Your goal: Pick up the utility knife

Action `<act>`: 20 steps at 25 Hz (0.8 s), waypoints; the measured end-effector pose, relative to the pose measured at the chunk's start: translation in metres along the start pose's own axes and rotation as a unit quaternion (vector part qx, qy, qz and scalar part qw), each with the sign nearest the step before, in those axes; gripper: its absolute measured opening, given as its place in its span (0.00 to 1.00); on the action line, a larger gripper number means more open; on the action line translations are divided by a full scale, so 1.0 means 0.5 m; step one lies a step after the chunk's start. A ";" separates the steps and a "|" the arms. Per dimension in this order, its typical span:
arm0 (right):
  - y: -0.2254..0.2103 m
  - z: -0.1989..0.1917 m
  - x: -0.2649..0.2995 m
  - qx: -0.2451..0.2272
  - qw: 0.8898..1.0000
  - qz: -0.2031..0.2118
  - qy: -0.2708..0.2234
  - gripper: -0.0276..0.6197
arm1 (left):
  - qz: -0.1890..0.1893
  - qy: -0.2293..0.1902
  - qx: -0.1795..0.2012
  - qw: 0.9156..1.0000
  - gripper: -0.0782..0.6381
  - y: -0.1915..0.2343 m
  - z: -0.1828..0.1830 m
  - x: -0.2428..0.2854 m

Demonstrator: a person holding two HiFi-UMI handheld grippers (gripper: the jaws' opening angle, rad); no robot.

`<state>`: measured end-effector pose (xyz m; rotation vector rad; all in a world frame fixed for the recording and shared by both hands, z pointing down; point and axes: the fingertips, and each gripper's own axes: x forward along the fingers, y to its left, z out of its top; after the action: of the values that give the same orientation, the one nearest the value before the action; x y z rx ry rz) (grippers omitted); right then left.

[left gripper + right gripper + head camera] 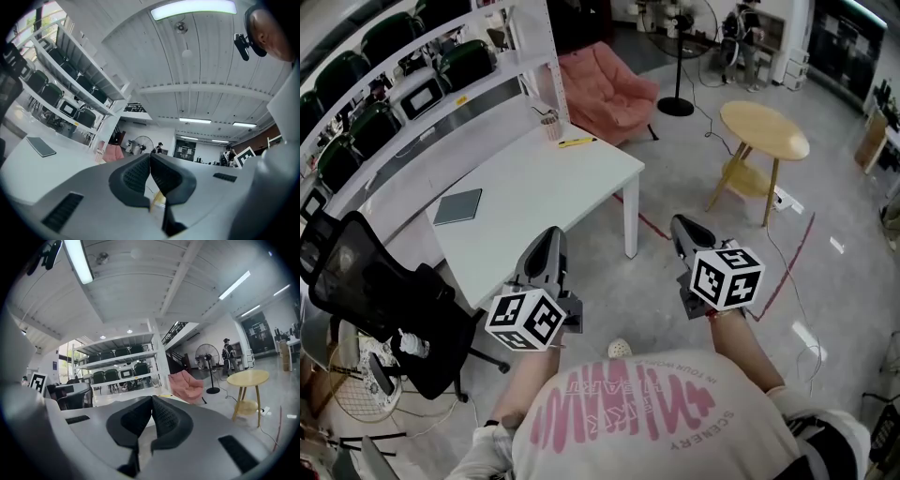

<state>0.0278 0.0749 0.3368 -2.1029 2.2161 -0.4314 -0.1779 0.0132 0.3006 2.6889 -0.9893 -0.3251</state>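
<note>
Standing at the near end of a white table (546, 187), a person holds the left gripper (549, 236) and right gripper (682, 225) side by side at lower centre of the head view. Both point roughly level toward the top of the frame. Each gripper's own view shows its two jaws pressed together with nothing between them, a carrying posture rather than a reaching one.

The knife (577, 142), a slim yellow item, lies flat at the table's far edge, upper centre of the frame. It is just beside a cup (550, 127) and well apart from both grippers. A grey pad (457, 206) sits alone toward the table's left side, and a black chair (384, 300) stands at the lower left.

With the knife on the side farthest from the person, the pickup appears not yet begun. A gripper would have to cross the tabletop and part its jaws before closing on the handle. The left gripper, which overlaps the table's near edge in the frame, looks the better placed.
</note>
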 end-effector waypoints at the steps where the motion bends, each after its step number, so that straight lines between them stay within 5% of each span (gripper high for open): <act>1: -0.005 0.013 0.030 -0.006 1.000 0.002 0.002 0.06 | -0.001 -0.003 -0.002 1.000 0.14 0.017 0.010 0.031; 10: -0.117 0.123 0.252 -0.022 1.000 0.002 0.005 0.06 | -0.019 -0.001 0.003 1.000 0.14 0.097 0.057 0.305; 20: -0.209 0.072 0.446 0.019 0.999 0.012 0.035 0.06 | 0.008 0.008 -0.027 1.000 0.14 0.224 0.017 0.454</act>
<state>0.1218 -0.1543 0.3608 -2.0713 2.2497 -0.5489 -0.0789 -0.2201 0.3006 2.6292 -0.9829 -0.3235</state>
